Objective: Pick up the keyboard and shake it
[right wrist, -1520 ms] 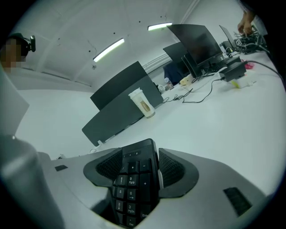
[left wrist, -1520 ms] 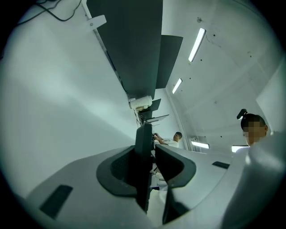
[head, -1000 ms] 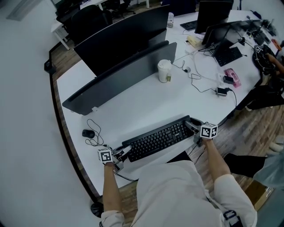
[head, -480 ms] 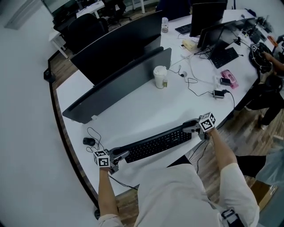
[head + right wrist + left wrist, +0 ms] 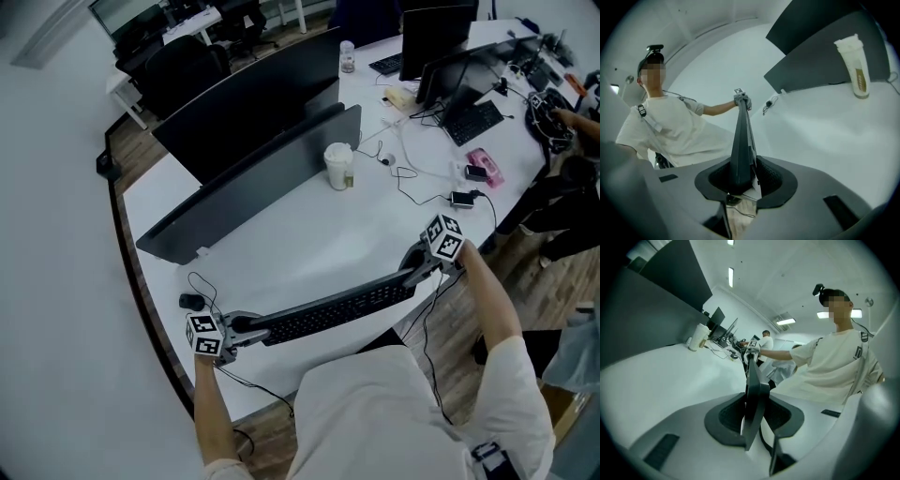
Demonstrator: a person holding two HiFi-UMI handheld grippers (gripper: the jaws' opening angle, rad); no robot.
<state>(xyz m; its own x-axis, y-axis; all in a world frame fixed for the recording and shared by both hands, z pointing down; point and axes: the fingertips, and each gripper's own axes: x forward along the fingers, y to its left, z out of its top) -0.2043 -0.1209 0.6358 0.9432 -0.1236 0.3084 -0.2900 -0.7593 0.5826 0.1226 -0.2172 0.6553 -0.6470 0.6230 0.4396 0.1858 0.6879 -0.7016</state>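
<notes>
A long black keyboard [image 5: 328,310] hangs above the white desk [image 5: 309,234], tilted so that its keys face the person. My left gripper [image 5: 234,328] is shut on its left end and my right gripper [image 5: 419,261] is shut on its right end. The right jaws have just been closing, with the keyboard's end between them. In the left gripper view the keyboard [image 5: 752,390] runs edge-on out of the gripper [image 5: 752,414], pads pressed on both faces. In the right gripper view the keyboard [image 5: 742,145] likewise stands edge-on in the gripper [image 5: 740,180], and its cable hangs below.
A paper cup [image 5: 338,165] stands mid-desk by a dark divider panel [image 5: 253,178] and a large monitor [image 5: 248,98]. A black mouse [image 5: 190,302] with a looped cable lies at the desk's left edge. Cables, a pink object [image 5: 487,165] and another keyboard [image 5: 480,117] crowd the right.
The keyboard has come up off the desk, both grippers rising with it. It has rolled toward edge-on, and the right gripper has turned and closed on its end.
</notes>
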